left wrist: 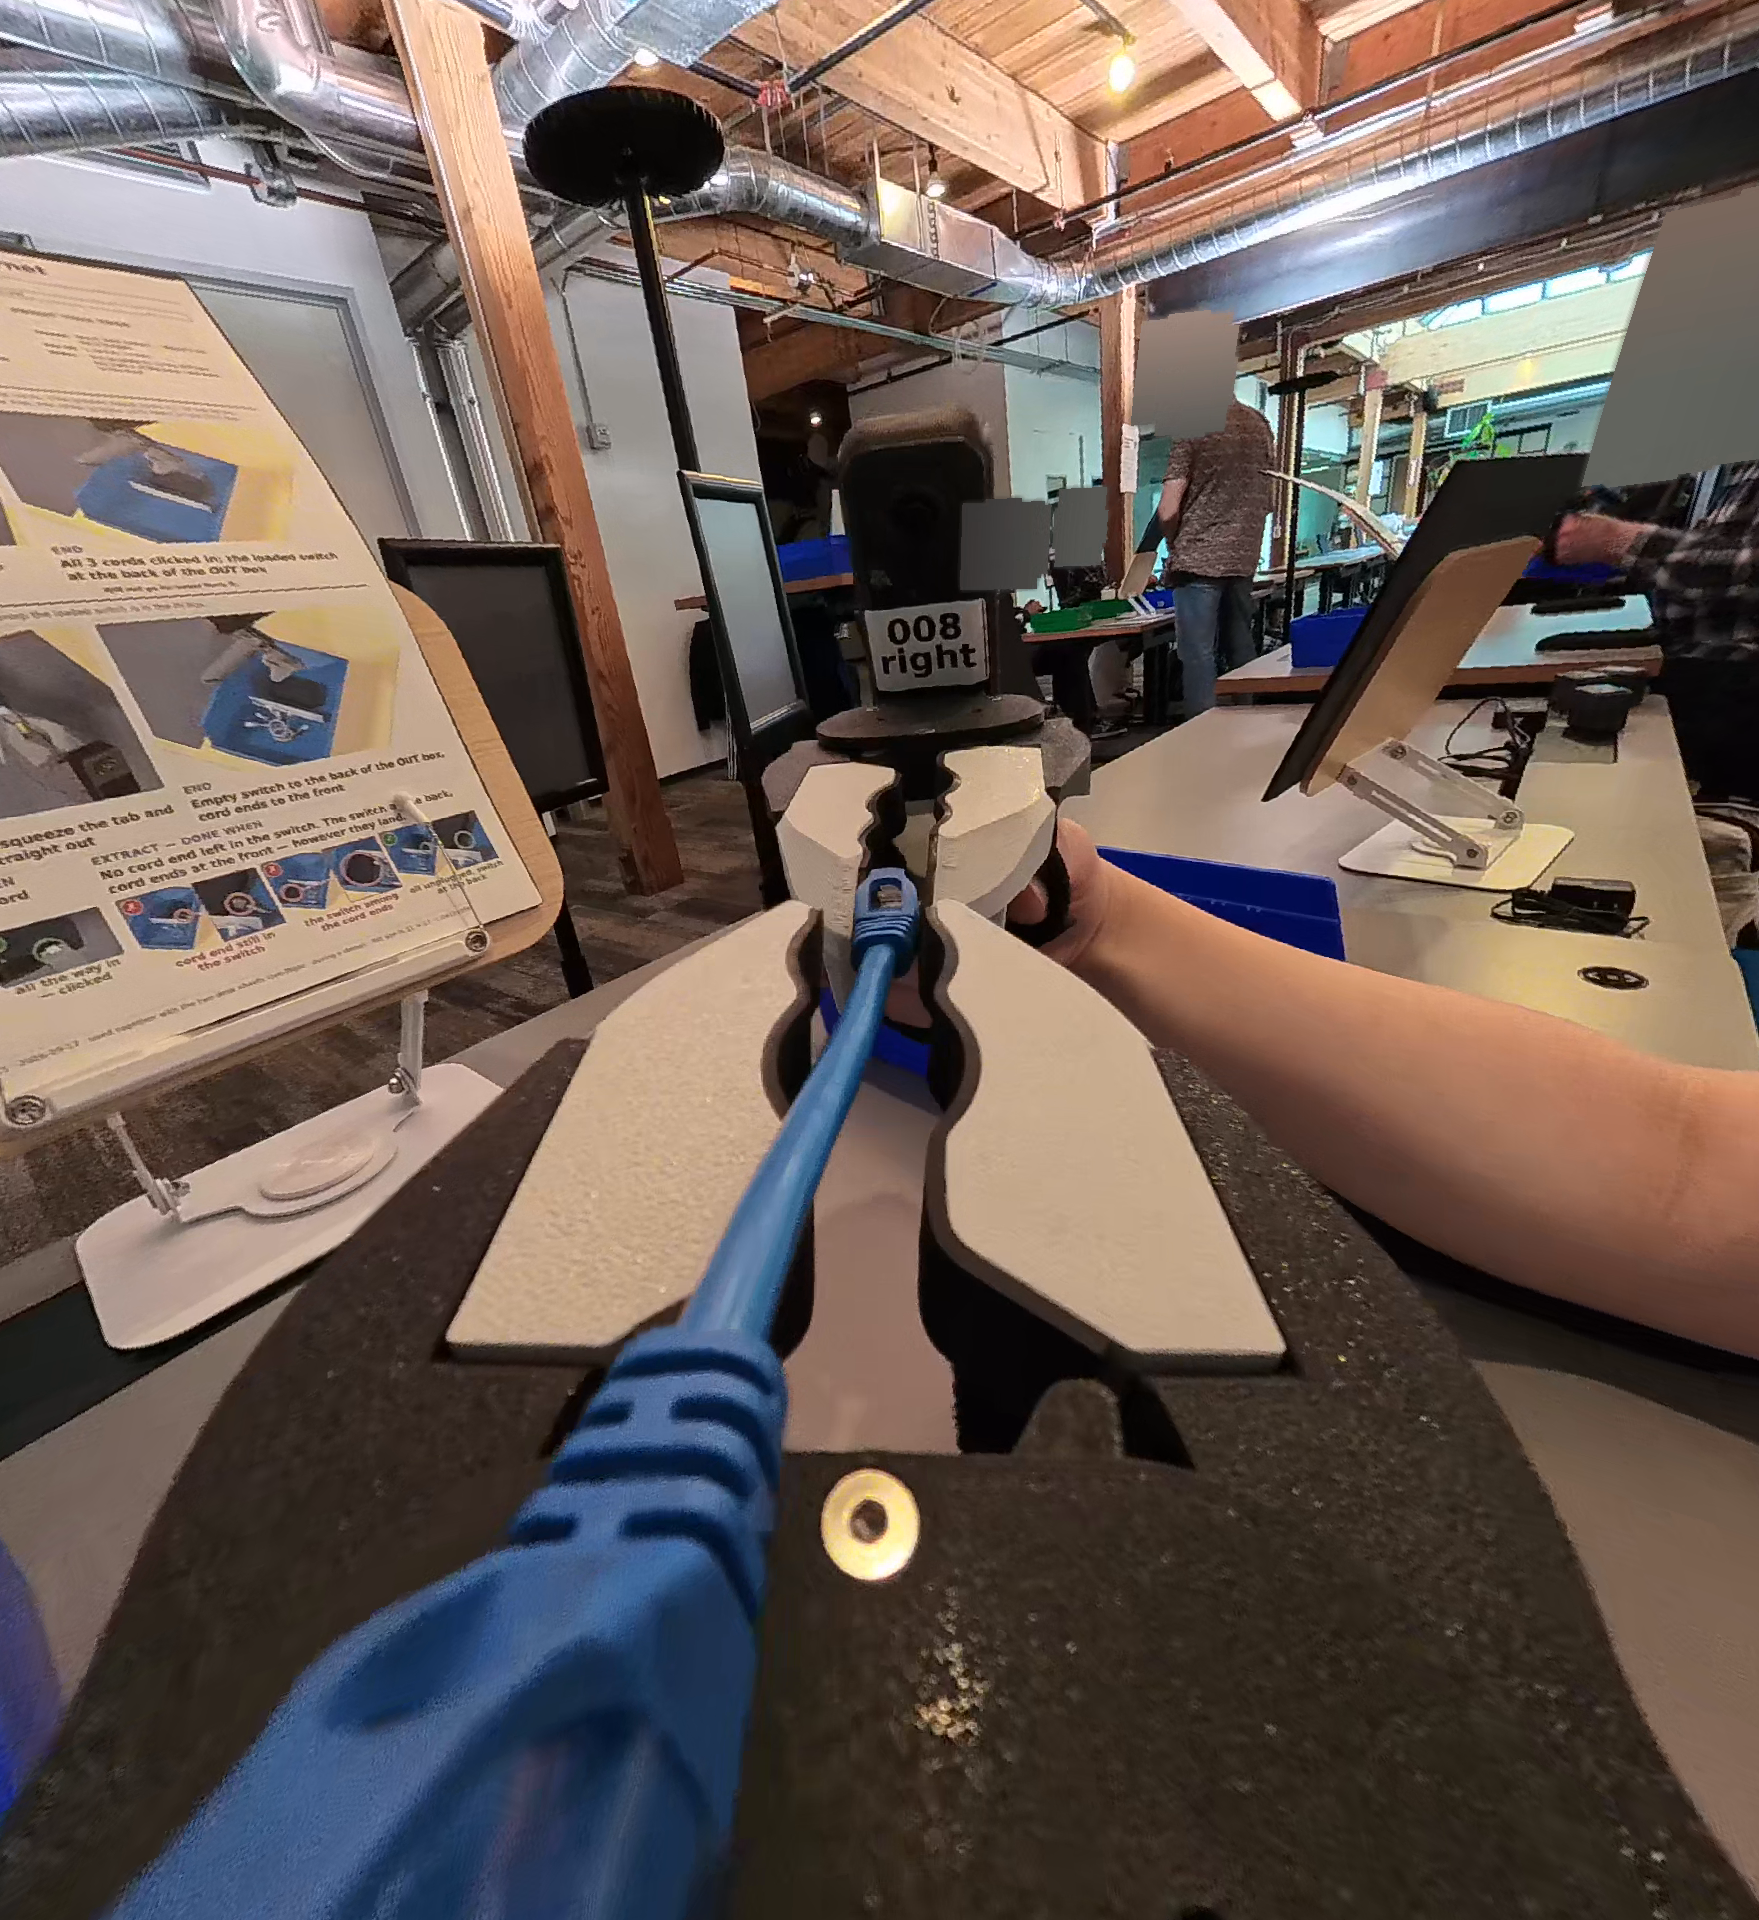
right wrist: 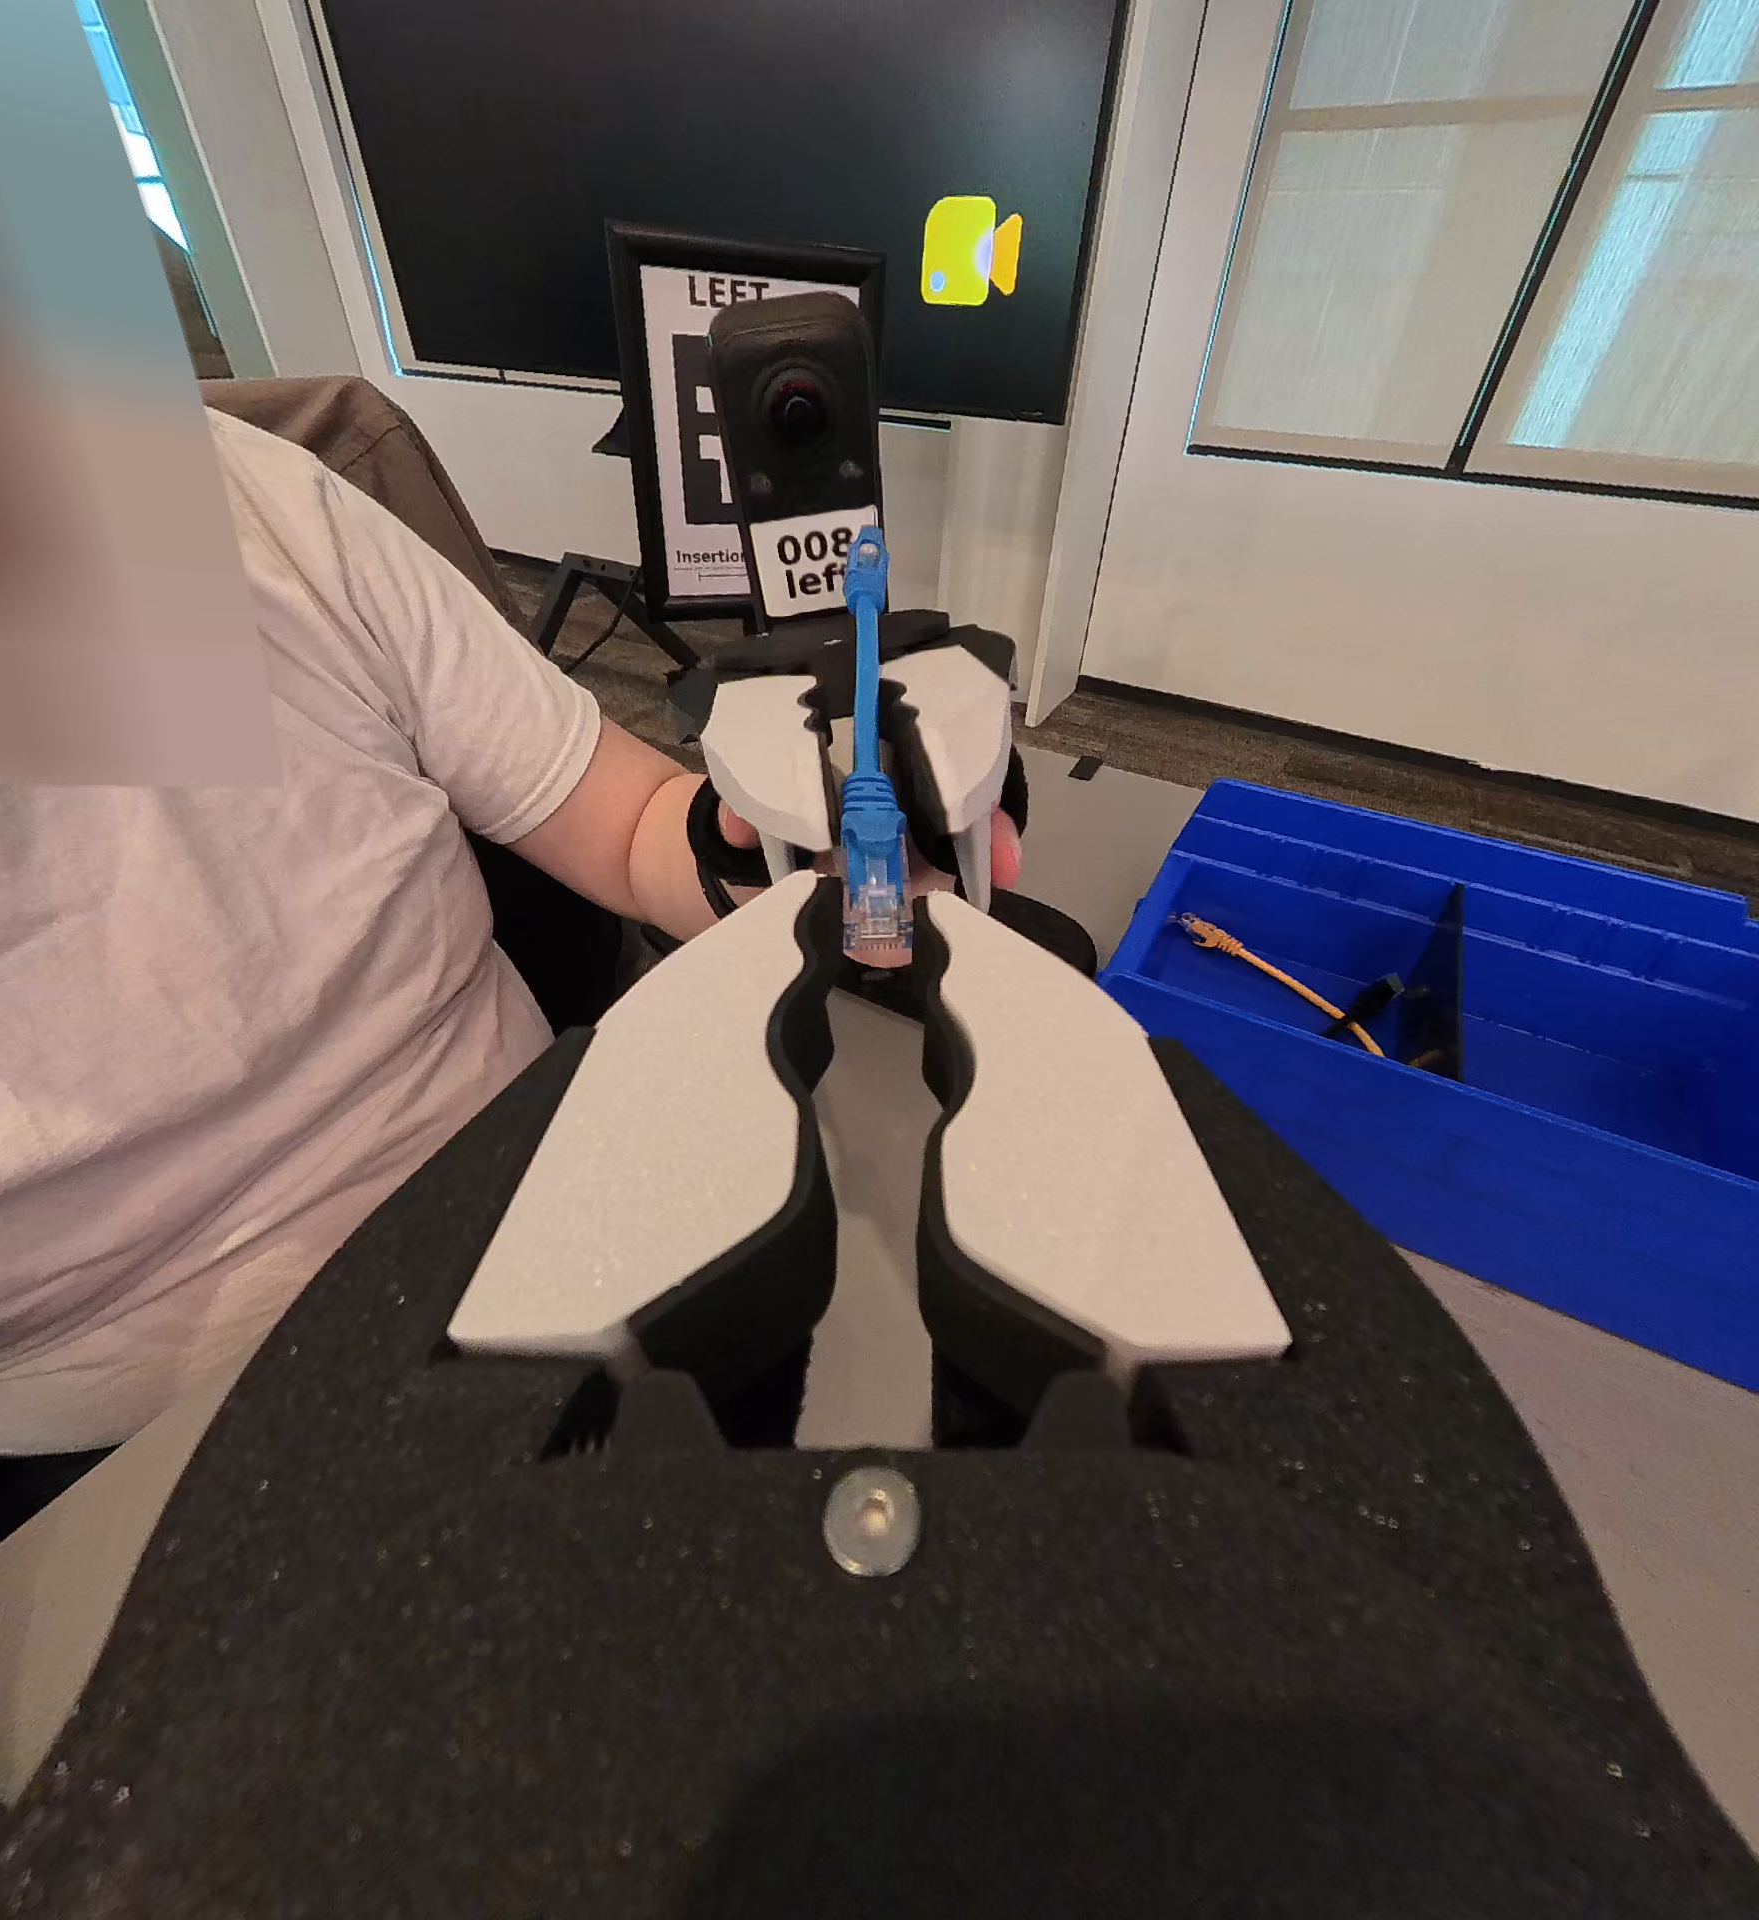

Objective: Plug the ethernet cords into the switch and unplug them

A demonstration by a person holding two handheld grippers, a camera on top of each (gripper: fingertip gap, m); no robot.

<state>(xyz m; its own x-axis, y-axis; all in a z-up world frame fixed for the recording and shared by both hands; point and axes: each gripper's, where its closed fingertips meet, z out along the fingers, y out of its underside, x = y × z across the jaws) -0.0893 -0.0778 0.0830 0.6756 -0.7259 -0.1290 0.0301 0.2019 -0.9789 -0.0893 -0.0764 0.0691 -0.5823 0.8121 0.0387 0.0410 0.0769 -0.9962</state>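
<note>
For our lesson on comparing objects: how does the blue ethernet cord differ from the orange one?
The blue cord is up in the air, passing between the left gripper's fingers; the orange cord lies in the blue bin. The blue cord shows plugs at both ends; the orange cord shows one, its other end hidden by the divider. Both are thin, plug-ended cords.

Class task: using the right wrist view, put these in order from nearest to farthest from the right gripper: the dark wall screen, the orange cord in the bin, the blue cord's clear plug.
1. Blue cord's clear plug: between the right gripper fingertips.
2. Orange cord: right, inside the blue bin.
3. Dark wall screen: far behind, on the wall.
</note>
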